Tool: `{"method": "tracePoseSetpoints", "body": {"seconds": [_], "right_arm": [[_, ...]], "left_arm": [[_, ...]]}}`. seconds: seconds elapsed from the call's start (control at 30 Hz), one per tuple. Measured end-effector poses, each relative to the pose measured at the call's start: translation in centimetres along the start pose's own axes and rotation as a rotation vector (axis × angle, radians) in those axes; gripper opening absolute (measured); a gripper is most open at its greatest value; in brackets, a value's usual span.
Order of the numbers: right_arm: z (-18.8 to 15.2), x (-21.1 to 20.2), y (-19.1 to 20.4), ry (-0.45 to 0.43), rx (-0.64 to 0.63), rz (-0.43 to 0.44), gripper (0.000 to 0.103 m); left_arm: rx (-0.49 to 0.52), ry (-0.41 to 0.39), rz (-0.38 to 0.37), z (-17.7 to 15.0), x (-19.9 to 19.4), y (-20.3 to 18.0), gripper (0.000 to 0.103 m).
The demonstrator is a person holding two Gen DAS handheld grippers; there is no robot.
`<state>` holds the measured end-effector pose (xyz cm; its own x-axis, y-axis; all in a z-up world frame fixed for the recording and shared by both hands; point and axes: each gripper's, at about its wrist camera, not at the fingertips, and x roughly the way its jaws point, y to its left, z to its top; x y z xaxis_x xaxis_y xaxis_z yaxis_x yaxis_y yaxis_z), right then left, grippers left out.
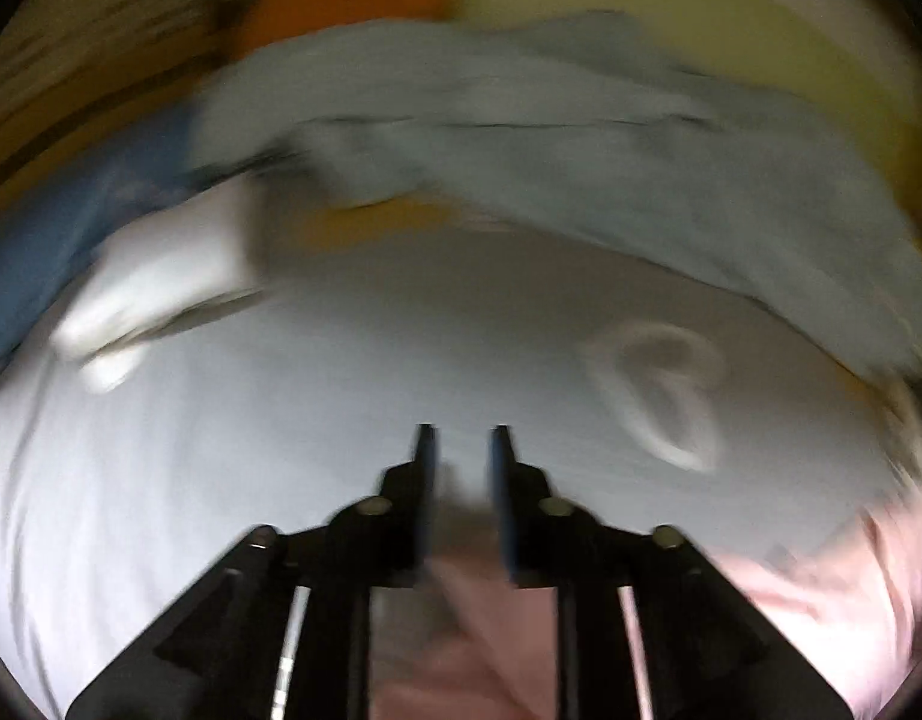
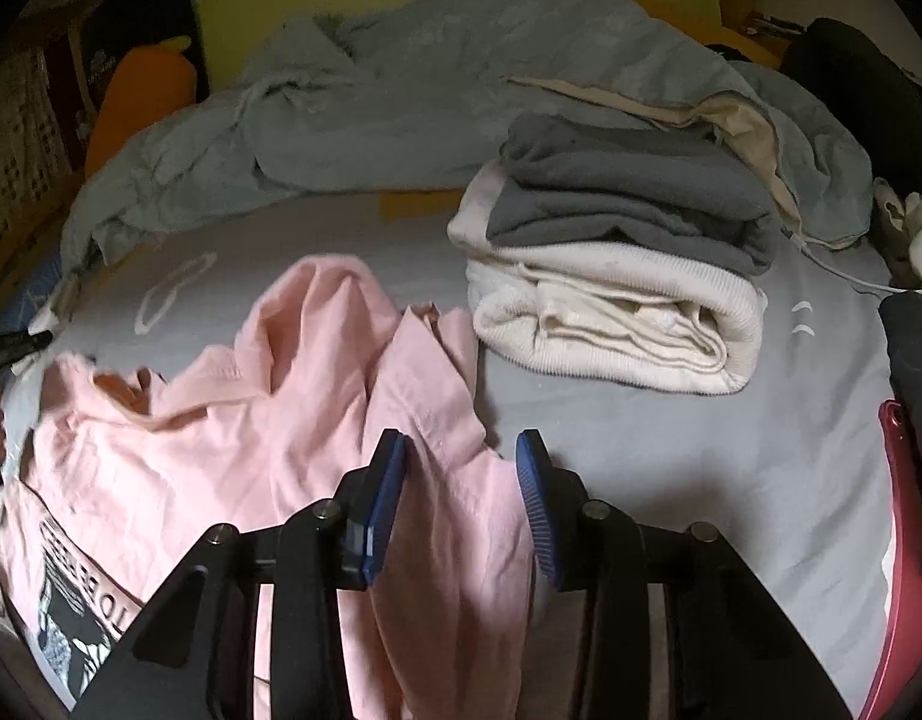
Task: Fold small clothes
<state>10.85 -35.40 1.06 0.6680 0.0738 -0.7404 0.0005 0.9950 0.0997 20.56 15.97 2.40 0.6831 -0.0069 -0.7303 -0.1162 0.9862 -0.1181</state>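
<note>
A pink shirt [image 2: 293,420] with a black print lies crumpled on the pale grey bed sheet [image 2: 701,468]. My right gripper [image 2: 461,462] hovers over the shirt's right edge. Its blue pads [image 2: 389,480] stand apart, with a fold of pink cloth between them and a gap showing at the right pad. The left wrist view is blurred. There my left gripper [image 1: 462,438] is over the sheet [image 1: 281,420], its jaws a narrow gap apart with bare sheet showing between the tips. Pink cloth [image 1: 467,612] shows below the finger bases and at the lower right.
A folded stack of grey and cream clothes [image 2: 611,276] sits right of the shirt. A rumpled blue-grey duvet [image 2: 431,90] fills the far side of the bed. An orange cushion [image 2: 137,102] is at the far left. A dark garment [image 2: 917,360] and a red object [image 2: 899,480] line the right edge.
</note>
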Motion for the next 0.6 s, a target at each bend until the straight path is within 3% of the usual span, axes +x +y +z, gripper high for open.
{"method": "tracePoseSetpoints", "body": {"seconds": [0.13, 0.2, 0.27, 0.33, 0.4, 0.47, 0.53, 0.57, 0.6], "right_arm": [[0.3, 0.4, -0.8, 0.008, 0.042, -0.002, 0.040], [0.2, 0.5, -1.4, 0.020, 0.077, 0.020, 0.040], [0.2, 0.6, -2.0, 0.028, 0.112, 0.059, 0.040], [0.4, 0.5, -2.5, 0.021, 0.144, 0.114, 0.040], [0.6, 0.8, -2.7, 0.039, 0.150, 0.195, 0.040], [0.6, 1.8, -2.4, 0.106, 0.119, 0.251, 0.040], [0.3, 2.4, -2.2, 0.120, 0.117, 0.227, 0.040], [0.3, 2.6, -2.2, 0.125, 0.112, 0.217, 0.038], [0.3, 2.6, -2.1, 0.125, 0.104, 0.204, 0.016]], "left_arm": [[0.236, 0.062, -0.265, -0.7, -1.5, -7.1, 0.042], [0.342, 0.123, -0.362, -1.4, -1.8, -10.7, 0.066], [0.501, 0.182, -0.381, -3.0, -1.6, -14.4, 0.085], [0.654, 0.213, -0.324, -4.6, -0.5, -17.2, 0.085], [0.712, 0.255, -0.277, -5.8, 1.2, -18.9, 0.084], [0.714, 0.280, -0.258, -6.1, 2.8, -19.8, 0.076], [0.692, 0.281, -0.245, -5.9, 4.1, -20.2, 0.043], [0.662, 0.288, -0.252, -5.5, 4.7, -20.1, 0.019], [0.623, 0.273, -0.233, -4.9, 5.0, -19.8, 0.013]]}}
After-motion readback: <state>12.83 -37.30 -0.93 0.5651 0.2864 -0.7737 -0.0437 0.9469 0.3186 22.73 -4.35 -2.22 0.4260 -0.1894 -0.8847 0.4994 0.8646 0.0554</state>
